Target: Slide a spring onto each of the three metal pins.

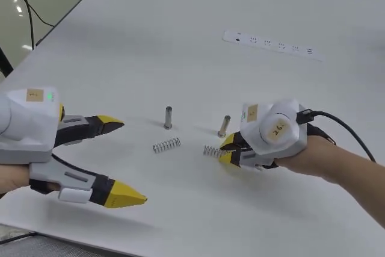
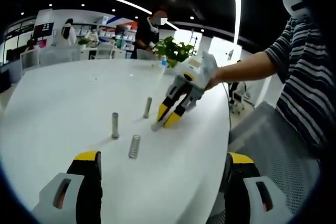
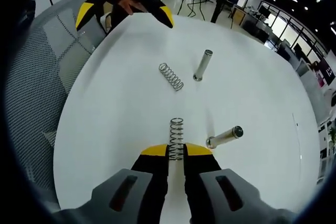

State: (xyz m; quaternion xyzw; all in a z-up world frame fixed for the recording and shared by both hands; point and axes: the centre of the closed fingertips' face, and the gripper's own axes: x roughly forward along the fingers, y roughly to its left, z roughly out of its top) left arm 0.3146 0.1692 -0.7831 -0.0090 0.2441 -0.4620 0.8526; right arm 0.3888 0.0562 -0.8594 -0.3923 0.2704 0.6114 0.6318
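Two steel pins stand upright on a smooth white table [image 1: 180,40], neither yet wearing a spring. Nearest in the head view, the left gripper [image 1: 129,161] hovers over the table's front edge, its yellow-tipped jaws spread wide on nothing. Just beyond, the right gripper [image 1: 227,148], a pale grey shell trailing a black cable, has its jaws drawn narrow, pinching one end of a fine wire-coil spring [image 1: 210,150] that lies flat on the table. The right gripper view shows that end caught between the yellow tips. A loose spring [image 1: 166,145] lies on its side between the grippers, just in front of the left pin [image 1: 168,117], a short plain cylinder. The right pin [image 1: 224,126] stands just beside the right gripper. Farther back lies a long white power strip [image 1: 274,45].
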